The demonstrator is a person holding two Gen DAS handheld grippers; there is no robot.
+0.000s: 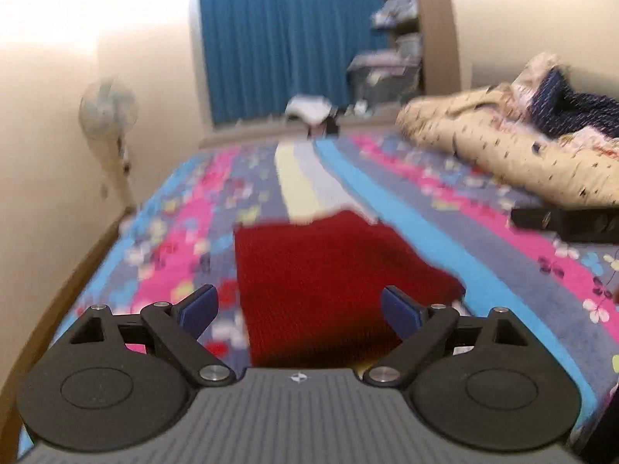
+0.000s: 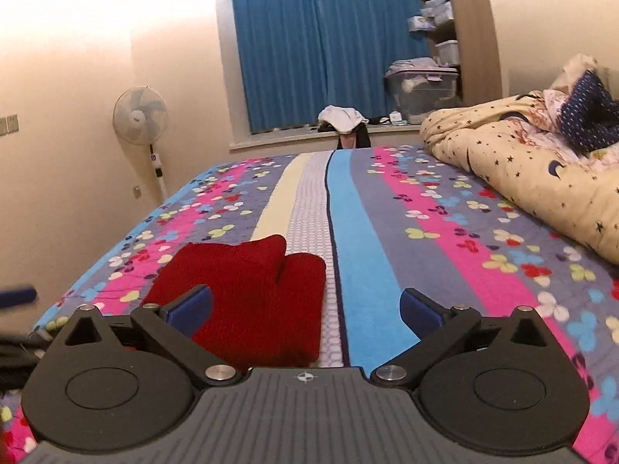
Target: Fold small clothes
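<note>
A small red knitted garment [image 1: 329, 282] lies on the striped floral bedsheet [image 1: 174, 232], straight ahead of my left gripper [image 1: 300, 309], which is open and empty just above its near edge. The left view is blurred. In the right wrist view the red garment [image 2: 251, 294] lies folded over itself, left of centre. My right gripper [image 2: 305, 309] is open and empty, with its left finger [image 2: 191, 307] over the garment's near part. The blue tip of the left gripper [image 2: 17, 295] shows at the far left edge. The right gripper's black body [image 1: 565, 224] shows at the right of the left wrist view.
A cream star-print duvet [image 2: 522, 166] is piled on the right of the bed. A standing fan [image 2: 141, 120] is by the left wall. Blue curtains [image 2: 321, 46], a clothes pile on the sill [image 2: 342, 118] and storage boxes [image 2: 421, 89] are beyond the bed.
</note>
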